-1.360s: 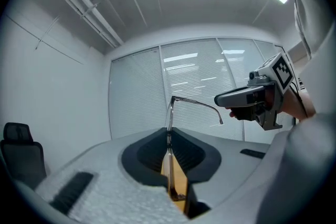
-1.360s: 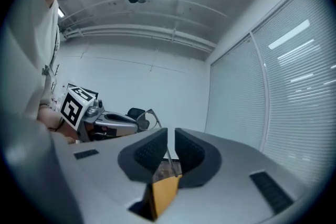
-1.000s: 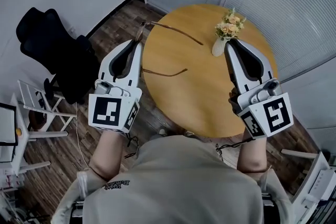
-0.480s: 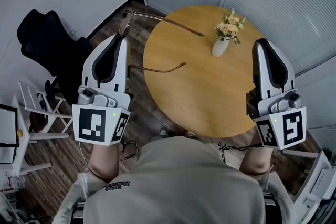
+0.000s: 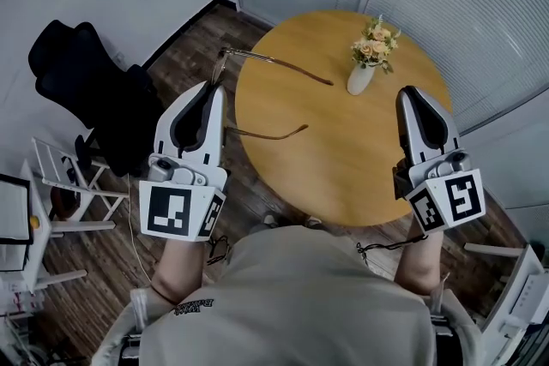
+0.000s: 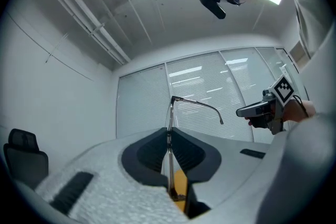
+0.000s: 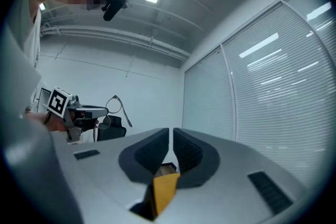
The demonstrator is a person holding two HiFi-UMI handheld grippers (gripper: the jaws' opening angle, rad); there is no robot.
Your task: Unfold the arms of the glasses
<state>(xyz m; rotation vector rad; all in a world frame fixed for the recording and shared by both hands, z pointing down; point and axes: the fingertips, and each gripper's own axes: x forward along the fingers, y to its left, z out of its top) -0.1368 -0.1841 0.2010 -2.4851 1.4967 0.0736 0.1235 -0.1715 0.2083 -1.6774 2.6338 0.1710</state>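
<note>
Thin metal-framed glasses (image 5: 274,60) hang in the air over the left rim of the round wooden table (image 5: 343,167). My left gripper (image 5: 220,86) is shut on their front frame. Both arms stick out to the right over the tabletop, the far one long and the near one (image 5: 266,134) curved. In the left gripper view the frame (image 6: 169,113) stands edge-on between the pads, and one arm (image 6: 197,104) reaches right. My right gripper (image 5: 410,90) hovers over the table's right side, shut with nothing in it, well apart from the glasses. The right gripper view shows its pads (image 7: 171,131) together and the glasses (image 7: 116,105) far to the left.
A white vase of flowers (image 5: 360,75) stands at the far side of the table, between the grippers. A black office chair (image 5: 86,90) and a white rack (image 5: 60,176) stand on the wooden floor to the left. Blinds cover the windows behind the table.
The right gripper has drawn away from the vase to the right and toward me. The left gripper swung left with the glasses, then came back close to the table's edge.
</note>
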